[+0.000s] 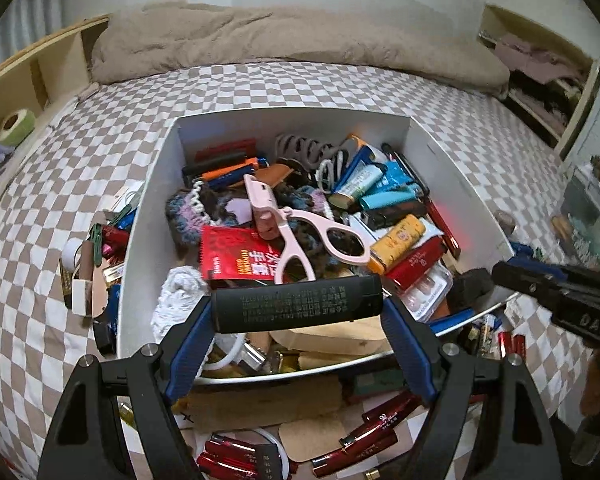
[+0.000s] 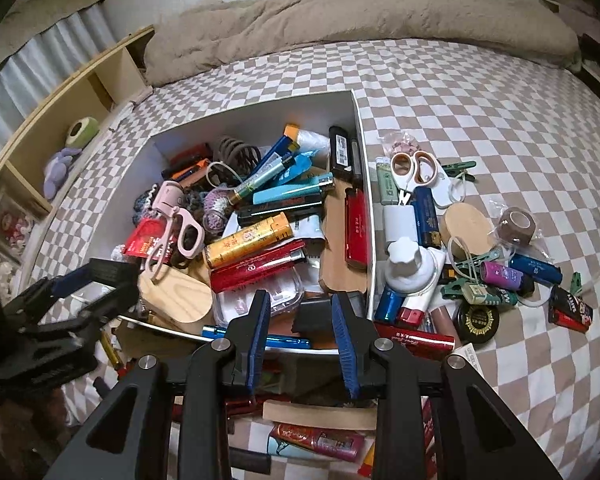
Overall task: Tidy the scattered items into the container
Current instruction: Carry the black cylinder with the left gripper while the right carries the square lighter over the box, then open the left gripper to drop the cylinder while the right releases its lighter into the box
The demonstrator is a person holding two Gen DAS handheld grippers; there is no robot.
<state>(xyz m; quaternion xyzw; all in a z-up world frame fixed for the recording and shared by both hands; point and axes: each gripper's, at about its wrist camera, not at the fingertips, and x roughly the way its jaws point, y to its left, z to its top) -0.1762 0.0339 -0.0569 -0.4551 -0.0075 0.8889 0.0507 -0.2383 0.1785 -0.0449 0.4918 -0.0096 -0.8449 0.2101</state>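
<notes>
A white open box (image 1: 148, 220) (image 2: 365, 152) sits on the checked bedspread, heaped with lighters, a pink eyelash curler (image 1: 300, 232) and hair ties. My left gripper (image 1: 298, 308) hangs over the box's near end and is shut lengthwise on a black lighter (image 1: 300, 306), one pad on each end. The right wrist view has it low at the left (image 2: 100, 280). My right gripper (image 2: 302, 300) hovers at the box's near right corner, its jaws narrow, with a small black block (image 2: 314, 314) (image 1: 472, 284) between the pads.
Loose items lie right of the box: white scissors (image 2: 414, 168), a wooden lid (image 2: 468, 224), a brown tape roll (image 2: 518, 222), a white pump bottle (image 2: 412, 264), several lighters. More clutter lies left of the box (image 1: 96, 256) and under both grippers. A beige duvet (image 1: 300, 40) covers the far end.
</notes>
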